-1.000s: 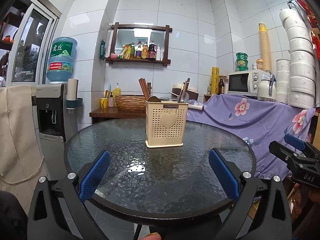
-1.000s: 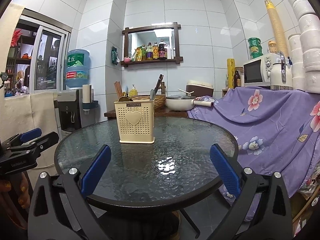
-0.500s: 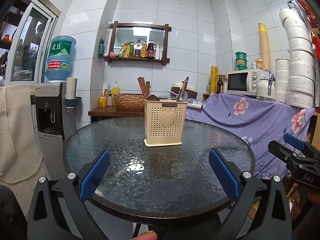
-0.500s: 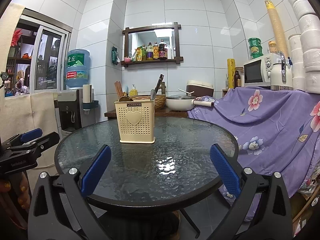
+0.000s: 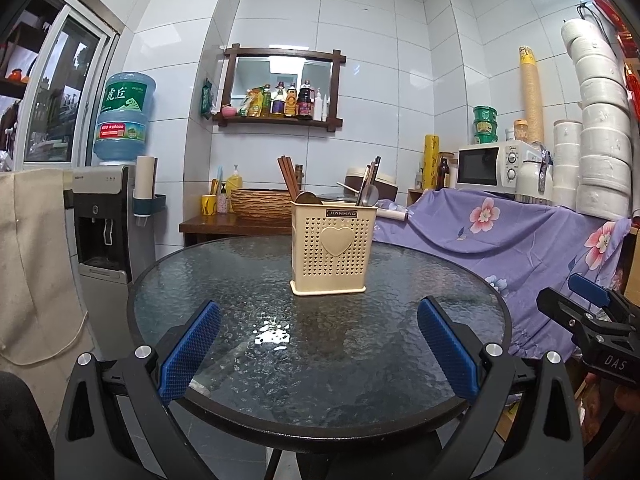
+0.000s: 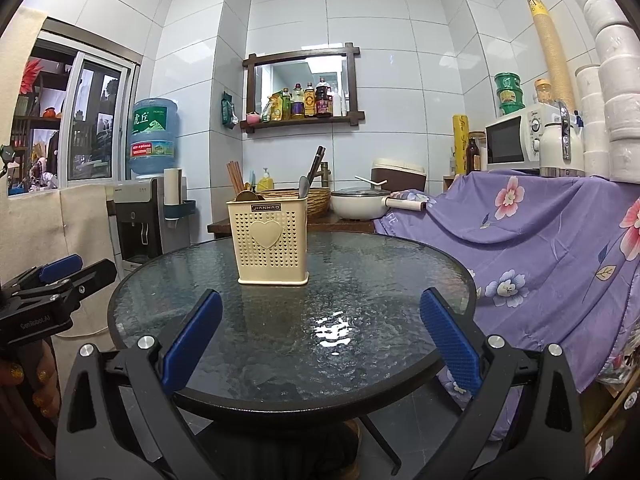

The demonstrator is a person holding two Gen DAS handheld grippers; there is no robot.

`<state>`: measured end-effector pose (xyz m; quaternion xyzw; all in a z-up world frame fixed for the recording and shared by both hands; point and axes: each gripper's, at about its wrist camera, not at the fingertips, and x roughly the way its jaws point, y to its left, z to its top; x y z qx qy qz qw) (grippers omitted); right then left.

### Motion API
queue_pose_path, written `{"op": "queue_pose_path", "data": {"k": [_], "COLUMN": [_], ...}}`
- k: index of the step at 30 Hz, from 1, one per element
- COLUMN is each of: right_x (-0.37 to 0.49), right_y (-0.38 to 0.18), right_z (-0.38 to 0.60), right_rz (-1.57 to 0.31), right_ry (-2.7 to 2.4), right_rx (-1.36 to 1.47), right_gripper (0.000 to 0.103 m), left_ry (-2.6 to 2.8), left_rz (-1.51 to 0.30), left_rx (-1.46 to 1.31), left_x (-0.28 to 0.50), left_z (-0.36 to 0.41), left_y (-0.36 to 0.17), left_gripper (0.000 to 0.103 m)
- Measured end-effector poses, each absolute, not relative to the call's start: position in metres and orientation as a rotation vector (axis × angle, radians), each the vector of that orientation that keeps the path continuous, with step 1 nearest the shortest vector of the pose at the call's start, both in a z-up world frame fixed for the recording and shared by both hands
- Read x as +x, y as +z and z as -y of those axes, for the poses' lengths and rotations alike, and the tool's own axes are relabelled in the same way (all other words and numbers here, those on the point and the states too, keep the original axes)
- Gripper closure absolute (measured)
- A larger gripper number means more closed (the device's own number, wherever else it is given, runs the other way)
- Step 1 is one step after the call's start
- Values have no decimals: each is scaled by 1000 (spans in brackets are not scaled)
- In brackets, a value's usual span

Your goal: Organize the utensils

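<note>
One cream utensil holder (image 5: pixel 333 251) stands upright past the middle of the round glass tabletop (image 5: pixel 240 280), alone on it. Brown chopsticks (image 5: pixel 288 178) poke up on its left side, a metal spoon (image 5: pixel 370 196) and dark handles on its right. Two claws hang at the near rim, left claw (image 5: pixel 318 354) and right claw (image 6: pixel 320 344), both spread wide and empty. Behind: one water dispenser (image 5: pixel 102 216), one microwave (image 5: pixel 490 168), purple flowered cloth (image 6: pixel 540 236).

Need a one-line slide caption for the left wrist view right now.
Open left hand-held gripper faces a cream utensil holder with chopsticks and spoons on a round glass table.
</note>
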<state>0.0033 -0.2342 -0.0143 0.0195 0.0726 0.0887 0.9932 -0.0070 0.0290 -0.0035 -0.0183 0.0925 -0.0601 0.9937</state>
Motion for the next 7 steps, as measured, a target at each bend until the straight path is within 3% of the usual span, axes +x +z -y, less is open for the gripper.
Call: {"op": "queue_pose_path", "data": {"k": [7], "right_x": [3], "right_y": [-16], "right_z": [233], "right_rz": [-147], "right_ry": [178], "right_rx": [32], "right_gripper": [6], "left_ry": [-117], "left_rz": [-204], "left_rx": [-41], "left_x": [-5], "left_z": [-28], "left_y": [-5], "left_gripper": [6]}}
